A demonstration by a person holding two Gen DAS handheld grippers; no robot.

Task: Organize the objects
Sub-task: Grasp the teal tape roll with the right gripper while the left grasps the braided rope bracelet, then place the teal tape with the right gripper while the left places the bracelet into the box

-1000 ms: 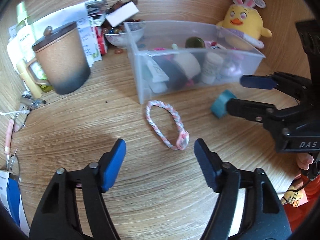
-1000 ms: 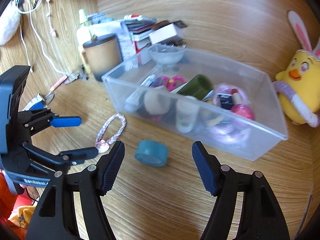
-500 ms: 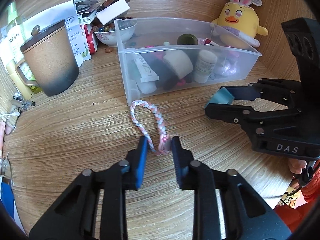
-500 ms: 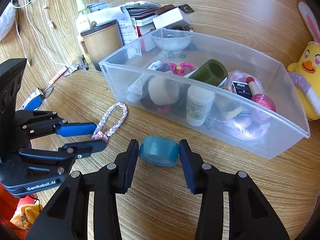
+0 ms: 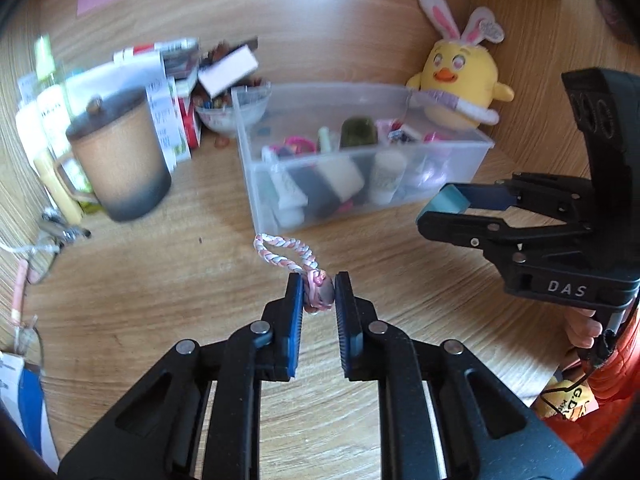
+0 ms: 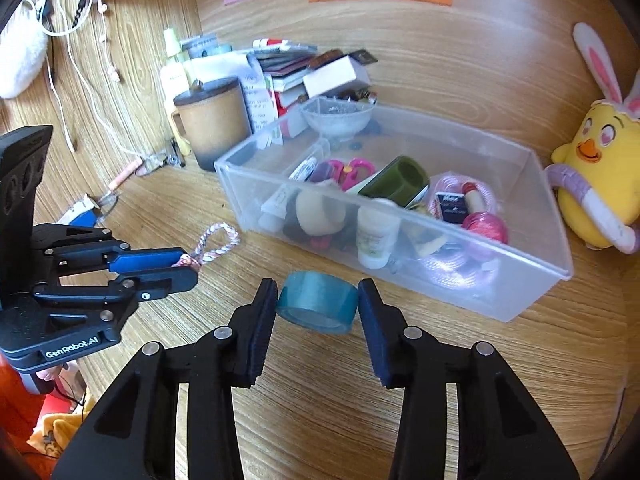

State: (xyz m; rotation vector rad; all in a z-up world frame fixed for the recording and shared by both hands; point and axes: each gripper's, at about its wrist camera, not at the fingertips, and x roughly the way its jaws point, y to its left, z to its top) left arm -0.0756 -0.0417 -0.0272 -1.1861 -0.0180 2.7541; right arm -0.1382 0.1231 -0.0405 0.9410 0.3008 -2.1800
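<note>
Braided pink-and-white cord loop [image 5: 286, 254] hangs pinched by its knotted end between the pads of the left gripper [image 5: 318, 294], just above the wooden desk [image 5: 160, 280] in front of a clear plastic bin [image 6: 532, 248]. Alongside it, the right gripper [image 6: 317, 300] clamps a teal tape roll [image 6: 317, 302] near the bin's front wall. A yellow chick plush [image 6: 596, 184] sits beside the bin.

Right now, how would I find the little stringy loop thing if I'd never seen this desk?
Find the clear plastic bin on the wooden desk. In front of its left corner, the pink-and-white braided cord loop is pinched at its knot by the left gripper. It's the only braided thing outside the bin.
</note>
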